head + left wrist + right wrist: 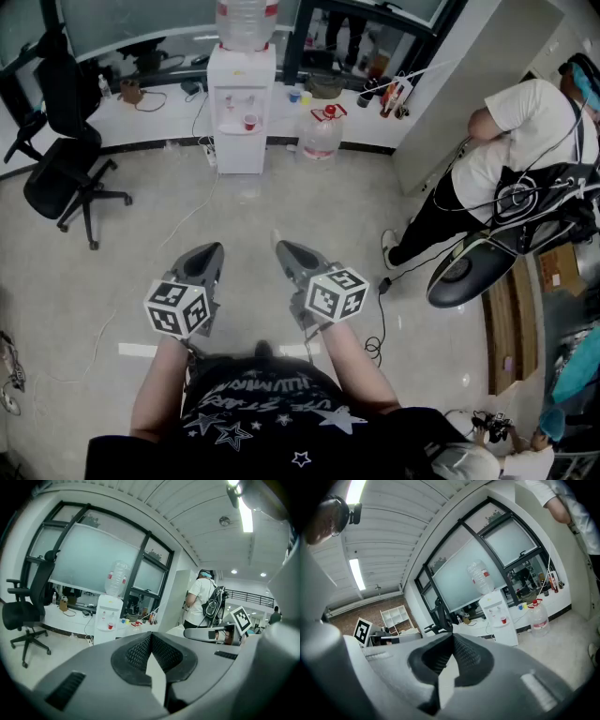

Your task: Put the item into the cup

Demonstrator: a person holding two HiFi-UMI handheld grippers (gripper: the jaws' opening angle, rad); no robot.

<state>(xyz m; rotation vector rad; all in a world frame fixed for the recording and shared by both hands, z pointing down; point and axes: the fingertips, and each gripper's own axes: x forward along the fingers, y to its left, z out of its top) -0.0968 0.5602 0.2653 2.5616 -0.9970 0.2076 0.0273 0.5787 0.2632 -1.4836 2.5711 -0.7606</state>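
I see no item for the task in any view, and no cup within reach. My left gripper [211, 251] and right gripper [284, 248] are held side by side at waist height above the pale floor, both pointing forward. In the left gripper view the left gripper [151, 634] has its jaws closed tip to tip with nothing between them. The right gripper [452, 636] looks the same in its own view, shut and empty. Each carries its marker cube.
A white water dispenser [241, 108] with a small red cup [249, 122] stands ahead by the window counter, a water jug [321, 134] on the floor beside it. A black office chair [66, 169] is at the left. A person [506, 178] stands at the right, and a cable [375, 337] lies on the floor.
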